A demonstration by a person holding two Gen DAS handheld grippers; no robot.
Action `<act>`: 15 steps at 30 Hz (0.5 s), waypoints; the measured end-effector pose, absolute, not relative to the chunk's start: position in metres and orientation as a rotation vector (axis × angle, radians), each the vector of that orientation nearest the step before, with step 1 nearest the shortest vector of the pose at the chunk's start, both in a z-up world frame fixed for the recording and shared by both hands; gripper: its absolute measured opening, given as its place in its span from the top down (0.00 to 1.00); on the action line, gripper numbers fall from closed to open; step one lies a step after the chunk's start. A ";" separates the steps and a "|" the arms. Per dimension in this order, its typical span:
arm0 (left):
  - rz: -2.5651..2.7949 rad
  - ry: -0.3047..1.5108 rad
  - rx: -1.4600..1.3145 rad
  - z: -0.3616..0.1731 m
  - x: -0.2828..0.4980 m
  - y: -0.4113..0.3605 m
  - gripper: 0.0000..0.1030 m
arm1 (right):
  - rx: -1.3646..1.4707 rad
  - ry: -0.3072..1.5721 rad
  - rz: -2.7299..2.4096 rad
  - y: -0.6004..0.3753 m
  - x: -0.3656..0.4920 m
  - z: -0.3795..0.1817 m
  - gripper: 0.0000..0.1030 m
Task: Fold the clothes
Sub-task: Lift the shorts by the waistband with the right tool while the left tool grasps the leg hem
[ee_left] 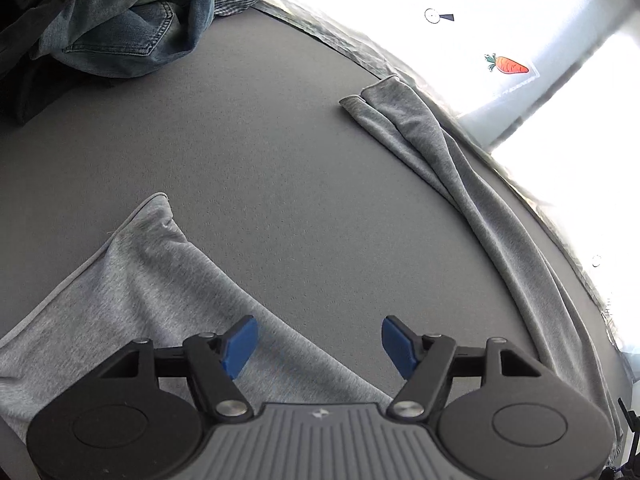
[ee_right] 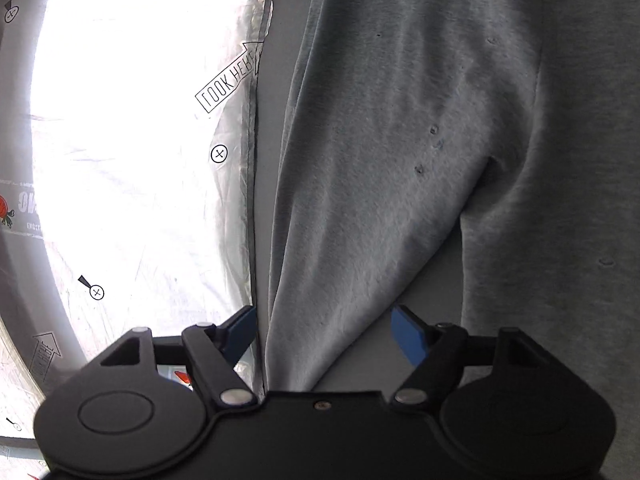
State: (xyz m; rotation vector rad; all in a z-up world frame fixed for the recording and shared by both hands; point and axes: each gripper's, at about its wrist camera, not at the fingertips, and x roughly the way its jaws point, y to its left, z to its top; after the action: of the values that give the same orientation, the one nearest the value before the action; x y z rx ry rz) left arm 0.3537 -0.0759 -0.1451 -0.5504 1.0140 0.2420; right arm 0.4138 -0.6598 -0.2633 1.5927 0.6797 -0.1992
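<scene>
My left gripper hovers with jaws wide and empty over the grey garment; my right gripper likewise, by its sleeve. Spread on the grey surface, it awaits folding: next, pinch an edge. Jeans lie beyond.

The left wrist camera is sitting behind its own left gripper, looking steeply down across the grey table from fairly near, with a denim pile lying at eleven o'clock and the table's edge curving toward two o'clock. The right wrist camera is looking along the right gripper from close range, with that edge running toward twelve o'clock. Both views are sharing the grey garment and the bright printed sheet.
</scene>
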 end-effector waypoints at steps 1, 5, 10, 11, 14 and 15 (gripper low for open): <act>0.238 1.017 -0.554 -0.147 0.358 -0.067 0.32 | 1.610 0.706 -0.199 -0.640 0.421 -0.267 0.39; 0.205 1.026 -0.598 -0.158 0.379 -0.038 0.32 | 1.655 0.802 -0.214 -0.574 0.457 -0.283 0.65; 0.174 1.061 -0.651 -0.178 0.428 -0.009 0.32 | 1.704 0.867 -0.238 -0.506 0.513 -0.300 0.67; 0.165 1.060 -0.663 -0.180 0.438 -0.004 0.32 | 1.704 0.873 -0.233 -0.494 0.524 -0.301 0.67; 0.140 1.053 -0.708 -0.184 0.468 0.006 0.32 | 1.703 0.884 -0.226 -0.463 0.558 -0.302 0.67; 0.131 1.049 -0.725 -0.186 0.480 0.008 0.32 | 1.705 0.888 -0.228 -0.455 0.568 -0.303 0.67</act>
State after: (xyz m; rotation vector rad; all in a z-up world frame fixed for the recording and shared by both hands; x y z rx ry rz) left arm 0.4796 0.0083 -0.1859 -0.7254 1.0491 0.1315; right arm 0.5684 -0.4549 -0.3026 1.7053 0.8882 -0.2280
